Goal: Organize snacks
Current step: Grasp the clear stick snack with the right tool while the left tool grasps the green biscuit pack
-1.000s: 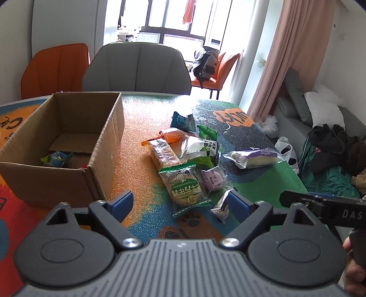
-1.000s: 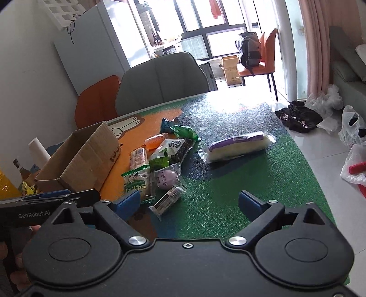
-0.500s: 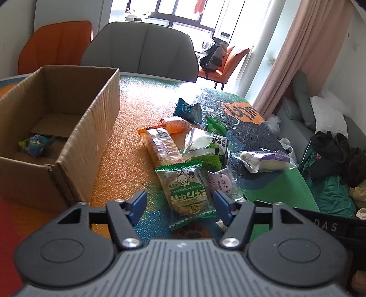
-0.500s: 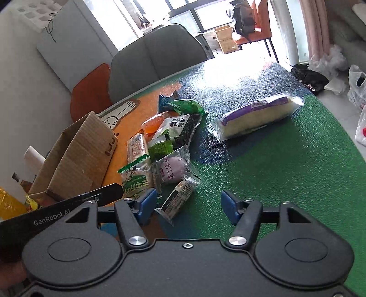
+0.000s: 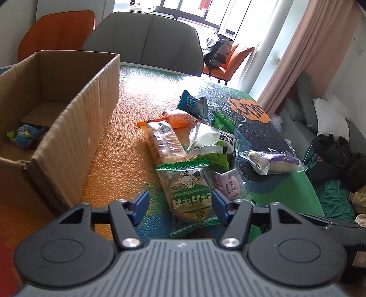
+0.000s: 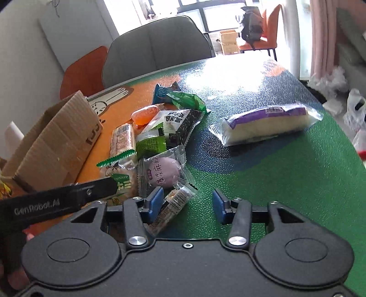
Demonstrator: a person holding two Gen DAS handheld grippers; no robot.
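Snacks lie heaped just right of the cardboard box point(image 5: 75, 128). The left gripper point(image 5: 180, 205) is closing around the green biscuit pack point(image 5: 189, 196), the right gripper point(image 6: 187, 203) around a small dark-ended packet point(image 6: 171, 205); neither pinches yet. Best centre each pack first.

Bright windows point(image 5: 189, 9) backlight a grey chair point(image 5: 146, 38), orange chair point(image 5: 57, 29) and pink curtain point(image 5: 304, 52)

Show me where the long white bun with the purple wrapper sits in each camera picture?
Left wrist view: the purple-wrapped bun lies at right of centre, apart from the snack pile.
Right wrist view: the bun lies upper right, alone on the green mat.
Shared landmark: the grey chair behind the table.
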